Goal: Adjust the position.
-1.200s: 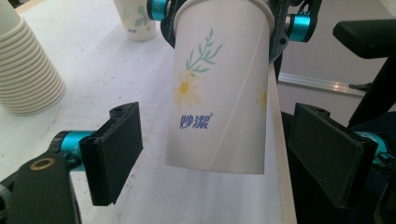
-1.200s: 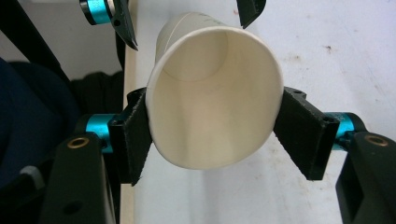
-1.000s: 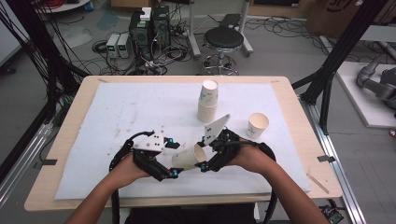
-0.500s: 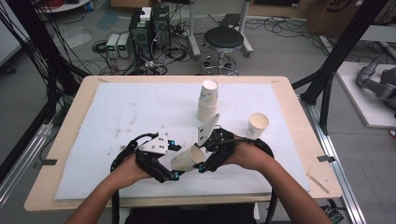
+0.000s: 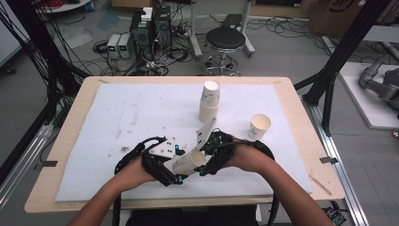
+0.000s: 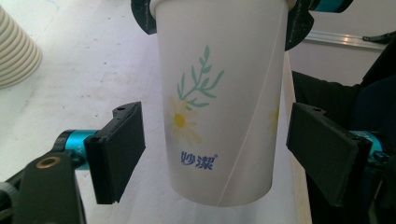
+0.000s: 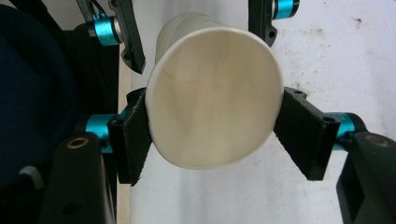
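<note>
Above the table's near edge, my right gripper (image 7: pixel 210 140) clamps the rim of a white flower-printed paper cup (image 6: pixel 219 102), squashing it oval. My left gripper (image 6: pixel 224 149), jaws just closing, brackets its stiffer base, untouched. Light, thin, easily crushed.

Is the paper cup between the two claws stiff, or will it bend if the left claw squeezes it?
The cup probably bends easily: its rim looks oval where the right claw pinches it. It looks empty, so likely very light. The left claw, its jaws just closing around the base with gaps each side, should squeeze gently.
</note>
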`<state>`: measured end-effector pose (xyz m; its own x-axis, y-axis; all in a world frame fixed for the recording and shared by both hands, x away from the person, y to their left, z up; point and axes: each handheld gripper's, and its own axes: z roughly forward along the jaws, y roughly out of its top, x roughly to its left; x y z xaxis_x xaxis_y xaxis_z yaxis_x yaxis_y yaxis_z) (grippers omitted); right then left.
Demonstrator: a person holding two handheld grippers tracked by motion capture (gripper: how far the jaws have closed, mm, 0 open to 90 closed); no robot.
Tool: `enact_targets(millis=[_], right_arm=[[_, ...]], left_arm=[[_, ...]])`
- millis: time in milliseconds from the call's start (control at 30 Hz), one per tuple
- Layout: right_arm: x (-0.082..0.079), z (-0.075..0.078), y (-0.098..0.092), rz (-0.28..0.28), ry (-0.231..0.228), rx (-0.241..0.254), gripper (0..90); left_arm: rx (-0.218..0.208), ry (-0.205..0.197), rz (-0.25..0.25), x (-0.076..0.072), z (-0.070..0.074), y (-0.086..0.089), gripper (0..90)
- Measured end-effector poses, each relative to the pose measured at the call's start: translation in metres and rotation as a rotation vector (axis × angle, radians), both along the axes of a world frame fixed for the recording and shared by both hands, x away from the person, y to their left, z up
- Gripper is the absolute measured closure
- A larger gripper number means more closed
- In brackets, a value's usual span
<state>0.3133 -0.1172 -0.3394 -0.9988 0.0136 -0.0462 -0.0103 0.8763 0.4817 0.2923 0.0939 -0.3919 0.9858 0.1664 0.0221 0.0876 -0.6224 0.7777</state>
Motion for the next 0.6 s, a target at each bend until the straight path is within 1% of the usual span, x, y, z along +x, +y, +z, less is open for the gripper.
enact_targets(millis=[33,167,300,400,467,500,533,600], right_arm=[[0.000,0.000,0.000,0.004,-0.005,-0.002,31.6],[0.000,-0.002,0.002,0.006,-0.004,-0.009,31.5],[0.000,-0.004,0.004,0.009,-0.003,-0.024,31.3],[-0.001,-0.004,0.005,0.010,0.006,-0.030,31.3],[-0.001,-0.005,0.006,0.011,0.000,-0.030,31.3],[0.000,-0.005,0.006,0.014,-0.001,-0.033,31.3],[-0.001,-0.005,0.006,0.016,0.001,-0.033,31.3],[-0.001,-0.006,0.007,0.019,0.007,-0.034,31.3]], left_arm=[[0.005,0.001,-0.002,0.000,0.000,-0.001,20.2],[0.018,0.015,-0.002,0.001,-0.002,-0.004,22.0],[0.034,0.020,-0.013,0.001,-0.003,-0.008,23.8],[0.042,0.028,-0.018,0.001,-0.004,-0.010,26.7],[0.045,0.031,-0.019,0.002,-0.005,-0.011,28.9],[0.042,0.040,-0.018,0.002,-0.005,-0.011,30.4],[0.044,0.036,-0.018,0.002,-0.005,-0.011,32.9],[0.048,0.041,-0.019,0.002,-0.006,-0.012,34.7]])
